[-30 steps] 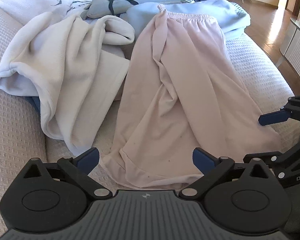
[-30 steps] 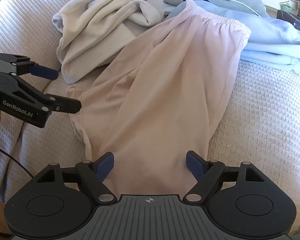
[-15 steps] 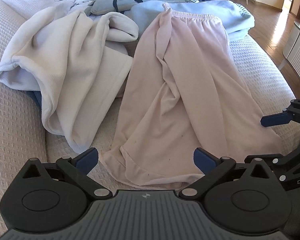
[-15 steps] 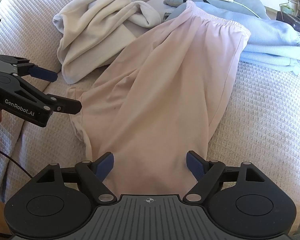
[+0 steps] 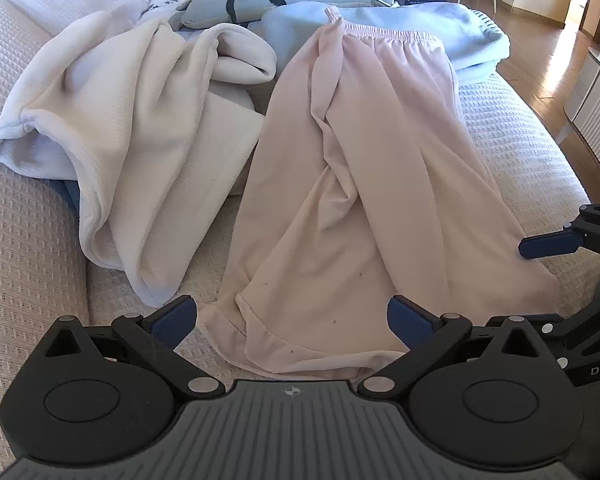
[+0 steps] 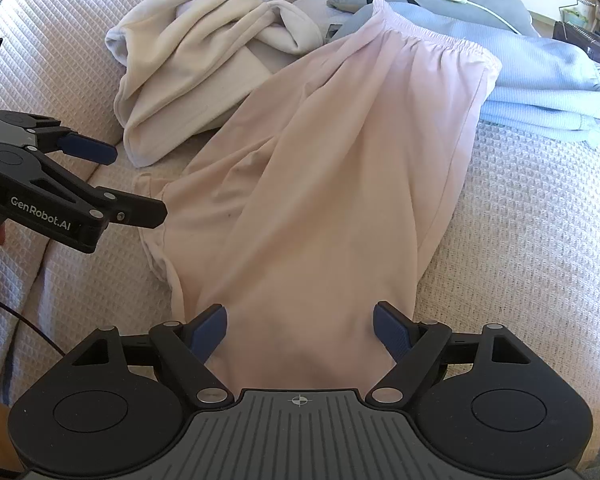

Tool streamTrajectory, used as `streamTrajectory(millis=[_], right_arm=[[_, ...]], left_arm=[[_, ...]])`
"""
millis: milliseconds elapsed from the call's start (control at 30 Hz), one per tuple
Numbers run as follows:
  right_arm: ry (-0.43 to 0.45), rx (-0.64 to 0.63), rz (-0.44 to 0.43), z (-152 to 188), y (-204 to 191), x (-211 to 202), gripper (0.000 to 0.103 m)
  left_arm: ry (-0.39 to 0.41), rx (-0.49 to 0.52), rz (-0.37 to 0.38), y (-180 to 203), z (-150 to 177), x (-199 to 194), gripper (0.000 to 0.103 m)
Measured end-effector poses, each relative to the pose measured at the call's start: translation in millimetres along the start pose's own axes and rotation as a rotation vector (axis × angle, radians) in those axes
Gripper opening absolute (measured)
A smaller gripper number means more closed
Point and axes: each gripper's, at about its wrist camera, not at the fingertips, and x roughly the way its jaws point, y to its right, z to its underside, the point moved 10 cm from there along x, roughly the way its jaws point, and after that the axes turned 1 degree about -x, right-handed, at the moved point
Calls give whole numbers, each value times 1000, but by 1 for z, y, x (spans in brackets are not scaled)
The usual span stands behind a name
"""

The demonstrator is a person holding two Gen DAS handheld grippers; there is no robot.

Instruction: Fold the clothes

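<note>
Pink trousers (image 5: 352, 200) lie lengthwise, waistband far, hems near

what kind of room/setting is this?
Likely a home, laundry being folded on a bed or wide sofa: a waffle-weave cover with pink trousers spread flat, folded blue clothes behind, and wood floor and a cabinet at the right edge.

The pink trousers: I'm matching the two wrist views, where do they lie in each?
Left wrist: pink trousers fill centre, waistband top, hems near the camera.
Right wrist: pink trousers run centre, waistband top right.
Shared landmark: folded light blue garment beneath the waistband.
</note>
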Motion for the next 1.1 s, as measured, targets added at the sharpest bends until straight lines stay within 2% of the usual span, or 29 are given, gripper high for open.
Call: streamTrajectory(millis=[133,300,400,600,700,767,800,967,1100], right_arm=[[36,38,3,-4,6,-7,83],[149,204,-55,-17,31,-28,83],[159,272,-75,-16,41,-31,83],[162,277,-68,-21,38,-29,83],[155,298,-72,-20,43,-26,83],[148,315,-74,-19,47,-24,83],[145,324,-75,-19,50,-23,83],[133,352,-87,-19,55,-19,83],[124,365,-108,-19,57,-16,83]], left_arm=[[18,-14,4,-2,-3,-2,103],[64,-53,29,-9,-9,-6,103],[109,-68,58,-10,-20,-10,103],[222,-17,128,5,-60,-18,102],[298,50,163,19,-89,-15,94],[321,83,211,31,-111,-9,68],[328,92,223,36,-123,-5,65],[337,132,206,51,-170,21,63],[304,162,156,56,-193,53,63]])
